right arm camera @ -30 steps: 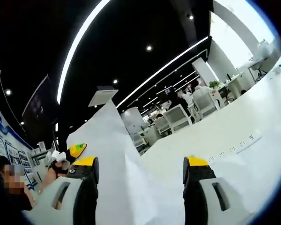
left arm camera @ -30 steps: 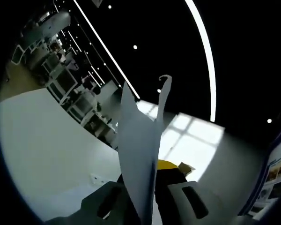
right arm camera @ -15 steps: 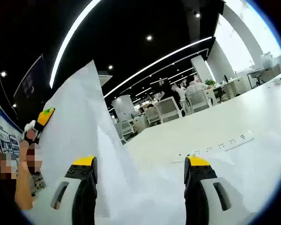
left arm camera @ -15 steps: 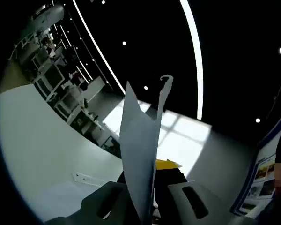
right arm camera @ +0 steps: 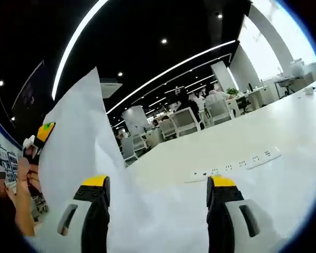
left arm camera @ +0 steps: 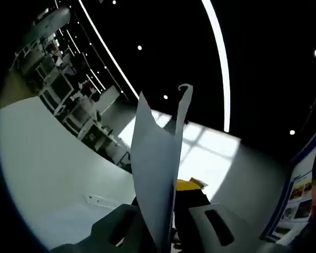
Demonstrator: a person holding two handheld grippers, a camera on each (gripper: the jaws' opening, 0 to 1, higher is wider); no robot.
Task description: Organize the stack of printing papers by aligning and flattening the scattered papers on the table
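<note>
Left gripper [left arm camera: 159, 224] clamps one upright sheaf of papers [left arm camera: 155, 174]; right gripper [right arm camera: 157, 203] gapes wide, holding nothing, above the white table [right arm camera: 263, 132] bearing one power strip [right arm camera: 233, 166].

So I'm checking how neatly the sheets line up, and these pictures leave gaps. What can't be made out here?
- Left gripper view: the papers stand edge-on in the shut left tool; sheet count and alignment unreadable.
- Right gripper view: the papers' lower edge is cut off by the picture's bottom, between the open right tool's jaws.
- Right gripper view: the table sockets are too small to read.
</note>
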